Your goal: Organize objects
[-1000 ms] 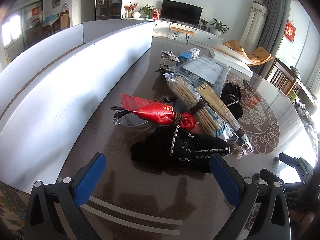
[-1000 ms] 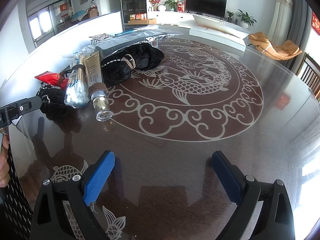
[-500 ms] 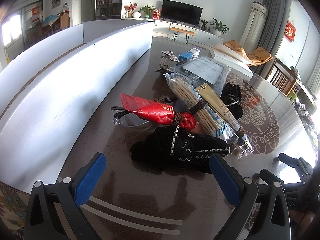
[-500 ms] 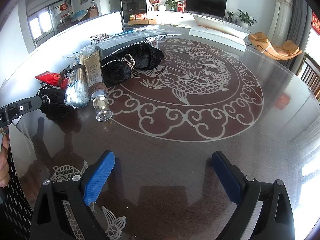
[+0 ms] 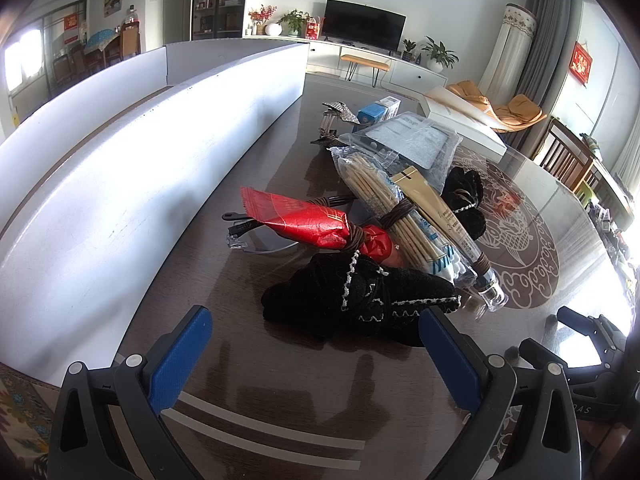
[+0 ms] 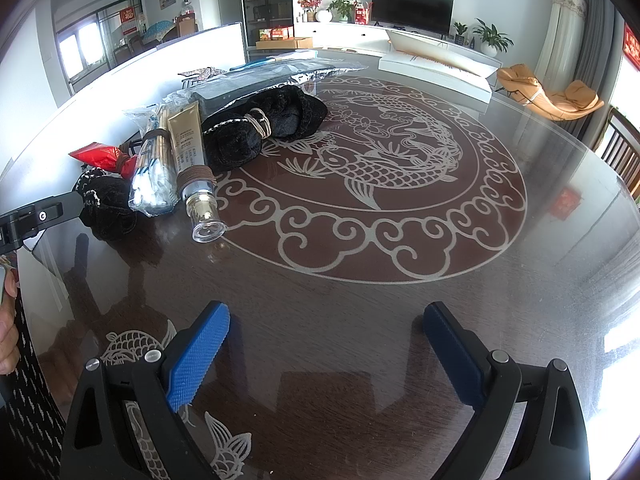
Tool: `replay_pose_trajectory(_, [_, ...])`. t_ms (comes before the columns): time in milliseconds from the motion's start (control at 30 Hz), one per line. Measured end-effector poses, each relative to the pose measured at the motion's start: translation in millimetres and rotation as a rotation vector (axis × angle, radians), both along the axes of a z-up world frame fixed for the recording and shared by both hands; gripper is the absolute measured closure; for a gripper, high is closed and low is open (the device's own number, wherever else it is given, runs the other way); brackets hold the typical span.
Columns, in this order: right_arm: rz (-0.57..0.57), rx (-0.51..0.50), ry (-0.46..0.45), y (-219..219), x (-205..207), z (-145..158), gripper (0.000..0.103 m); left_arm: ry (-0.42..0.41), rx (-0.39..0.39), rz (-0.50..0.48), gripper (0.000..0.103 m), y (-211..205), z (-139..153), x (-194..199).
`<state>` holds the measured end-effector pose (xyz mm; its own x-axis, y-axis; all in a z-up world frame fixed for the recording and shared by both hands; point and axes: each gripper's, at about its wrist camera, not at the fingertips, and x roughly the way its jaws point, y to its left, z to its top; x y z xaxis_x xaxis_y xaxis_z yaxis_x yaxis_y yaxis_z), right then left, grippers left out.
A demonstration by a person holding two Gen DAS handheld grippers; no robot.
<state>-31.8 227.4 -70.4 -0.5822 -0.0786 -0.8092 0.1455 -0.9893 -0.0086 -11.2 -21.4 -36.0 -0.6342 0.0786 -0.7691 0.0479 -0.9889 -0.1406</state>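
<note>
A heap of items lies on the dark glass table (image 6: 360,340). Nearest my left gripper (image 5: 316,354) is a black velvet pouch (image 5: 360,300) with white stitching, just beyond the open blue fingertips. Behind it lie a red foil packet (image 5: 304,222), a bag of wooden sticks and cotton swabs (image 5: 396,216), a gold tube (image 5: 436,216) with a clear cap, and a second black pouch (image 5: 466,196). My right gripper (image 6: 326,344) stands open over bare table, well right of the gold tube (image 6: 188,140) and the black pouch (image 6: 264,128). Nothing is held.
A long white box wall (image 5: 132,152) runs along the left of the heap. Clear glasses (image 5: 248,236) lie under the red packet. A silver zip bag (image 5: 412,140) and a blue box (image 5: 378,110) sit farther back. A carp pattern (image 6: 380,164) marks the table's middle.
</note>
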Motion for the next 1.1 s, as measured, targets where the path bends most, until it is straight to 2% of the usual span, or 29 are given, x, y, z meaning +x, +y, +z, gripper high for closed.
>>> replay_pose_trajectory(1100, [-0.006,-0.01,0.0,1.9,0.4,1.1,0.004,-0.002,-0.008,0.0,0.0,1.5,0.4,1.3])
